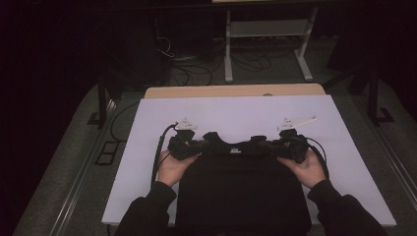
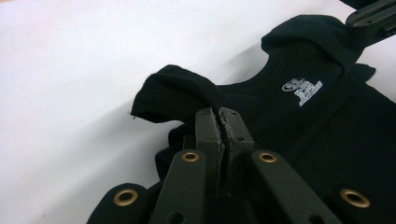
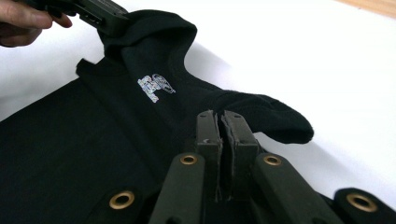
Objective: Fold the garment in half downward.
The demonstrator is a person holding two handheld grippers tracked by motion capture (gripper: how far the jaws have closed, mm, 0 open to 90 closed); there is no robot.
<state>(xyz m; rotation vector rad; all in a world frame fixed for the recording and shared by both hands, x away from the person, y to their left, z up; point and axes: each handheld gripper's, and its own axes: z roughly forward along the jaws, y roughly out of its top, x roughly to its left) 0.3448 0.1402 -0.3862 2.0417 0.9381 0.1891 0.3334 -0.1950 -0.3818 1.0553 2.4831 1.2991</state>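
A black T-shirt (image 1: 243, 189) lies on a white tabletop (image 1: 236, 110). The left gripper (image 1: 189, 146) and right gripper (image 1: 287, 146) each clamp a shoulder of it.

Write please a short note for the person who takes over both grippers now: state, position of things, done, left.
Left gripper: shut on the black T-shirt at its one shoulder.
Right gripper: shut on the other shoulder.
The T-shirt lies on the white sheet, neck end away from the person, small printed neck label showing.
Done: both shoulders gripped.
Left: probably folding it; no fold is visible yet.
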